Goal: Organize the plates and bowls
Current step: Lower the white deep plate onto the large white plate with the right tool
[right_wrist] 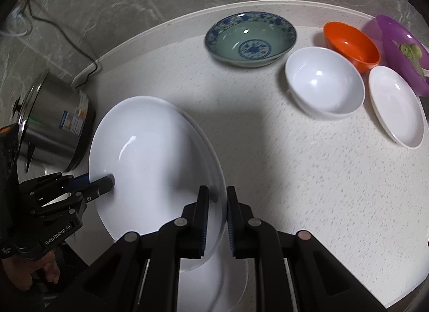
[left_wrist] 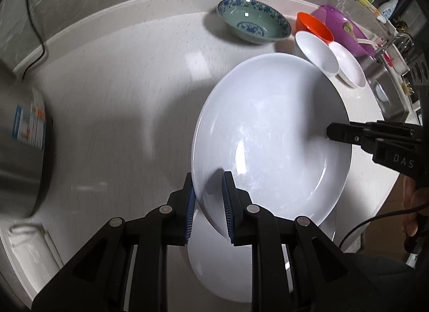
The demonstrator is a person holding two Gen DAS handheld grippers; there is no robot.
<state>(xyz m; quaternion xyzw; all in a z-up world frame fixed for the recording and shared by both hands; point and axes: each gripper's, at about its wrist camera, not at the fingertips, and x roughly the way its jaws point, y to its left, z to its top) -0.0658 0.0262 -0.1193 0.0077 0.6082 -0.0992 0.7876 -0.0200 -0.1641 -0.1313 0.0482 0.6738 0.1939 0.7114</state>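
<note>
A: Step? Both grippers clamped on the white plate (left_wrist: 270,135), left gripper (left_wrist: 207,199) and right gripper (right_wrist: 215,218) on opposite rims, carrying it over the counter (right_wrist: 308,177).

B: Second plate (right_wrist: 228,279) sits just below. Judging next: lower level, release both together.

- We see a large white plate (left_wrist: 270,137), glossy and deep, tilted and lifted off the speckled counter, gripped at two opposite rim points.
- Under it lies another white plate (right_wrist: 230,279), flat on the counter.
- Near the far edge sits a green bowl (right_wrist: 250,39) with a blue patterned rim, upright.
- To its right we find a white bowl (right_wrist: 324,81), an orange bowl (right_wrist: 351,45), a small white dish (right_wrist: 396,105) and a purple bowl (right_wrist: 402,51), close together.
</note>
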